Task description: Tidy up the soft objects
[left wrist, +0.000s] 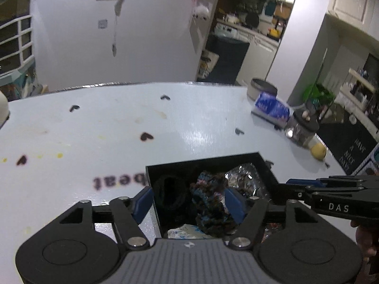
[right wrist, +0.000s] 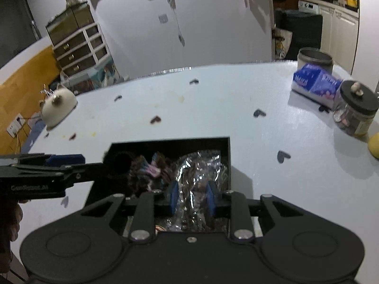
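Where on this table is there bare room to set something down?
Free: the pale blue tabletop between the black open box and the far edge. Crowded: the right side, with the blue tissue pack, black-lidded glass jar and grey tin.

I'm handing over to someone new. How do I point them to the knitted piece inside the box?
On the pale blue table, find the open black box nearest both grippers. Inside it, the dark multicoloured knitted piece lies in the middle, between a plain black fuzzy roll and a shiny clear crinkled plastic bag. Its pink and blue yarn flecks set it apart.
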{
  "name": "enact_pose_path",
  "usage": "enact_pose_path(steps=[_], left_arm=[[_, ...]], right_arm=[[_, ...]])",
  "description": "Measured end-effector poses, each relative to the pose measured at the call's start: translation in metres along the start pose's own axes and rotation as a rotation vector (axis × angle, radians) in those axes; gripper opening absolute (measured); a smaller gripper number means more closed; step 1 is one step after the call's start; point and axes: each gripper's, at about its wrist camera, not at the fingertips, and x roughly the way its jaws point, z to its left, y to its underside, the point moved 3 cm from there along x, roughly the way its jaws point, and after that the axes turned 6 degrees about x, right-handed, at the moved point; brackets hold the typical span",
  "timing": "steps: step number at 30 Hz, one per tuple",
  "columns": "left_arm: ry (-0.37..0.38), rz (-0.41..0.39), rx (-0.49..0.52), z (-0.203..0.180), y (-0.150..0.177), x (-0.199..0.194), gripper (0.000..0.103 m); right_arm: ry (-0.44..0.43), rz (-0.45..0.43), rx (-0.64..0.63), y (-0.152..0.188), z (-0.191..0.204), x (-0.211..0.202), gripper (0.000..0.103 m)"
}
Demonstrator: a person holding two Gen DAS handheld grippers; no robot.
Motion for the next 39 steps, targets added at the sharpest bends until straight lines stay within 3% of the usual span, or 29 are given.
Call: enact_pose_path(steps=[6,8,13,21,23,39], left_arm=[[-0.024,-0.057,-0.038,0.0,0.003,-0.035,0.09],[-0.034,-0.074,-0.043,0.0,0.005,-0.047,0.097],[-0.077,-0.095,-0.054,0.002,0.016,-0.078,0.102],[-0.124,-0.111,-0.058,0.008,0.04,-0.12,0.103],[-0.131,-0.11,-0.058,0.008,0.048,-0.129,0.103],[-0.17,-0.151,-0.027,-0.004,0.088,-0.171,0.103]], right_arm=[[-0.015,-0.077,-0.008,-0.005,0.006,-0.032,0.033],[-0.018,-0.099,-0.014,-0.006,0.009,-0.042,0.039],[-0.016,-0.148,-0.033,0.002,0.023,-0.069,0.049],[0.01,-0.196,-0.055,0.028,0.048,-0.103,0.064],[0.026,-0.209,-0.055,0.035,0.052,-0.111,0.072],[0.1,-0.26,-0.058,0.083,0.072,-0.155,0.095]])
